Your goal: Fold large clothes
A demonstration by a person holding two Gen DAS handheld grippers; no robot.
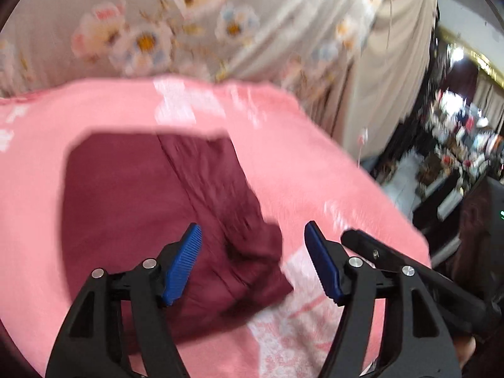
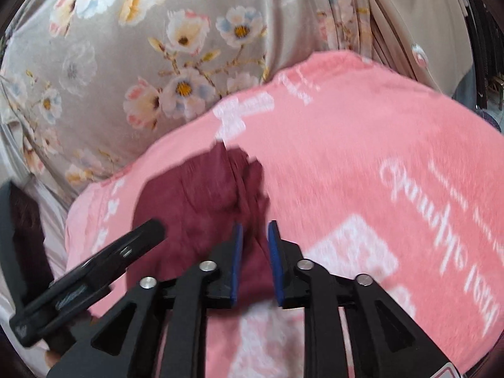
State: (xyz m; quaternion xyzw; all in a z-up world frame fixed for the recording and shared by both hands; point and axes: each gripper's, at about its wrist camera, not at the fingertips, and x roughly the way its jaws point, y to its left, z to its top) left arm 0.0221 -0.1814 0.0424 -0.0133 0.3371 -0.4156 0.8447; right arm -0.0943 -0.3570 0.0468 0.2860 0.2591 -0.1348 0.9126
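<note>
Folded maroon garment (image 1: 151,201) under spread left tongs (image 1: 252,261), right tongs (image 2: 255,261) slightly parted above it

one maroon garment (image 1: 151,208), folded, at centre. one pink blanket (image 1: 315,170) with white print beneath. one floral curtain (image 2: 126,63) toward 11 o'clock. two grippers: left gripper (image 1: 252,261), right gripper (image 2: 254,261), each with two blue pads. cluttered shelf items at 3 o'clock, too blurred to count.

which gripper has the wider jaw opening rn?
The left gripper: its blue pads stand far apart above the maroon garment. The right gripper shows only a narrow gap.
</note>
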